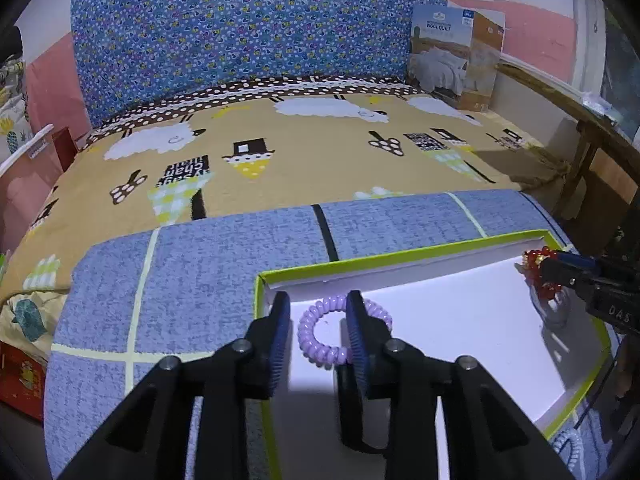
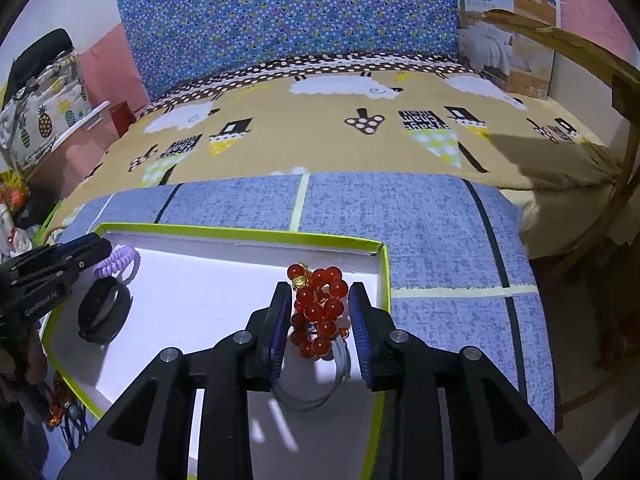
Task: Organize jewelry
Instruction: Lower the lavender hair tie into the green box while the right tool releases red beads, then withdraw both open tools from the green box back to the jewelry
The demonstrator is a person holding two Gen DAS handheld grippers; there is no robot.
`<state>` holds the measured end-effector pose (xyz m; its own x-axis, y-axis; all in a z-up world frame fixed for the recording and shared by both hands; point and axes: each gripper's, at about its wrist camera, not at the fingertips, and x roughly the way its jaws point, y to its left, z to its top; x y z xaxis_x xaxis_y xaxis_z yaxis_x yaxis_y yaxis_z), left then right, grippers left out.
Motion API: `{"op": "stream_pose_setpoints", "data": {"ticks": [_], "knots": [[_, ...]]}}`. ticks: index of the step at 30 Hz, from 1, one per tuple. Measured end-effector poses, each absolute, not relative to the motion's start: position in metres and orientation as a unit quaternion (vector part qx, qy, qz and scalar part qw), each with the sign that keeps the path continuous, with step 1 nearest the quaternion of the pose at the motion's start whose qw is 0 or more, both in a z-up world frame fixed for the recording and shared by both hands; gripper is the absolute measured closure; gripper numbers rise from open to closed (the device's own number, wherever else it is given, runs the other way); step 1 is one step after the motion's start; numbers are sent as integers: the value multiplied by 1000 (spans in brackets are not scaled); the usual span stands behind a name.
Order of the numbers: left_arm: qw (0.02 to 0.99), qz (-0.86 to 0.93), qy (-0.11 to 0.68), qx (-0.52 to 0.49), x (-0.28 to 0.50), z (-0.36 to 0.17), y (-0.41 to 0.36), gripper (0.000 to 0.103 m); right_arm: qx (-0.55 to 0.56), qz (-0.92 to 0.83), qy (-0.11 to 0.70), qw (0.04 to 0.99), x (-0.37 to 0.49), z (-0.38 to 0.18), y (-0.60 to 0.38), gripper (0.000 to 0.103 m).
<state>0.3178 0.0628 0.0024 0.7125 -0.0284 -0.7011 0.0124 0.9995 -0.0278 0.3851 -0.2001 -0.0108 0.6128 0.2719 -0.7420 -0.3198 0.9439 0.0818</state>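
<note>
The left gripper (image 1: 318,332) stands released inside the green-rimmed box (image 1: 400,254), its pads straddling one side of the purple coil bracelet (image 1: 320,330), which lies flat on the white floor near the box's 10 o'clock corner. The right pad covers the coil's 3 o'clock arc; whether it touches there I cannot tell. The right gripper (image 2: 320,328) is likewise let go, its pads apart on either side of the red bead bracelet (image 2: 318,308), heaped near the box's 2 o'clock corner over what may be thin wire bangles. A black band (image 2: 105,312) lies at 9 o'clock in the right wrist view. The coil looks light, springy and a little slick: pinch across one strand, not the whole loop. The beads look hard, smooth and loose-strung, so grip the bunch low, mid-cluster.
</note>
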Motion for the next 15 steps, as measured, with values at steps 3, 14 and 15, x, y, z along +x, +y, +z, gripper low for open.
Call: {"op": "stream_pose_setpoints", "data": {"ticks": [3,14,15], "knots": [[927,-11,376,-7,314,4,63,72,-33,164,404,899,381,-8,-200,73],[939,-25,343,-5,253,31,60,72,-16,178,369,912,317,22,-215,72],[941,-26,338,-5,243,34,60,72,-15,180,364,914,305,26,-216,72]]}}
